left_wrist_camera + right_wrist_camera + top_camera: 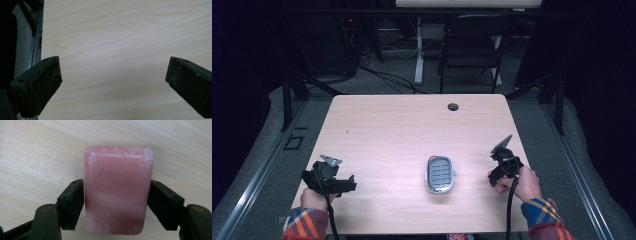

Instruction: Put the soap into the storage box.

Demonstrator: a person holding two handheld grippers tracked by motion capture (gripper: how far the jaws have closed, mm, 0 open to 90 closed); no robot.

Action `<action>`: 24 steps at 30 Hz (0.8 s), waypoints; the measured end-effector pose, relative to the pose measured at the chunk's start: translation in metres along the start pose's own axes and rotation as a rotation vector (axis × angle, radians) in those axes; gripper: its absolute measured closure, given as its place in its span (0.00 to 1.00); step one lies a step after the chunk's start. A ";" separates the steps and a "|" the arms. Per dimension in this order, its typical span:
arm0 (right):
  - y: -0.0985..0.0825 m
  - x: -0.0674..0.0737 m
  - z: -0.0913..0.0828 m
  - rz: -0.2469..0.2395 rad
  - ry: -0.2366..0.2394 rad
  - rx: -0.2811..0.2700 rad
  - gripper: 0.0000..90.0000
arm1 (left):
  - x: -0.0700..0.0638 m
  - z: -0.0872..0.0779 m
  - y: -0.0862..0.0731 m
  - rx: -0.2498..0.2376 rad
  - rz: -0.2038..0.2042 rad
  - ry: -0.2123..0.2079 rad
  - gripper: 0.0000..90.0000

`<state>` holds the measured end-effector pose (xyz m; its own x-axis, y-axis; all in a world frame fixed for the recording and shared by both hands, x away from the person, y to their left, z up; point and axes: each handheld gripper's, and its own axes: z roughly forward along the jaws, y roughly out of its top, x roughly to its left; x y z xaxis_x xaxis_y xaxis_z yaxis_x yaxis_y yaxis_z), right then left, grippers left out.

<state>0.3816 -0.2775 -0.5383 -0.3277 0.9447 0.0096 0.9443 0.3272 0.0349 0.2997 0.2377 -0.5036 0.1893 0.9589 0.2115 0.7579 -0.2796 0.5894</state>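
High view. Counter (412, 130): pale wood, cable hole toward its 12 o'clock edge. Soap dish (440, 174): grey oval tray with a slotted floor, standing empty just on the 6 o'clock side of the counter's middle, long axis running 12 to 6. Right hand-held gripper (502, 167): near the counter's 3 o'clock edge, at 3 o'clock from the dish and somewhat apart from it. Left hand-held gripper (334, 181): near the 9 o'clock edge, at 9 o'clock from the dish and farther off than the right one. Judgement: the dish is the likely target, and the right hand is the nearer; the move would run toward 9 o'clock.

Left gripper view. Left hand-held gripper (113, 80): jaws spread wide, nothing between them, bare counter (120, 37) beyond.

Right gripper view. Soap bar (117, 188): pink, rounded rectangle with a whitish bloom, clamped across its short width between the jaws of the right hand-held gripper (116, 202), both pads touching its long sides. Long axis runs 12 to 6 in this view, along the jaws. Judgement: that axis should be matched to the dish's long axis before release; whether the bar rests on the counter or is lifted clear cannot be told.
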 end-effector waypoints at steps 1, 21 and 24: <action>0.000 0.000 0.001 -0.001 -0.001 0.001 0.35 | 0.000 0.000 0.000 0.000 0.000 0.000 0.00; 0.001 0.003 0.005 -0.004 -0.024 0.007 0.41 | 0.000 -0.001 0.000 -0.005 -0.004 0.004 0.00; 0.002 0.003 0.005 -0.006 -0.026 0.010 0.41 | 0.001 -0.001 0.000 -0.003 -0.004 0.004 0.00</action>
<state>0.3827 -0.2743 -0.5432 -0.3329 0.9428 -0.0170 0.9425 0.3333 0.0251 0.2992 0.2384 -0.5031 0.1841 0.9597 0.2125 0.7566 -0.2763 0.5926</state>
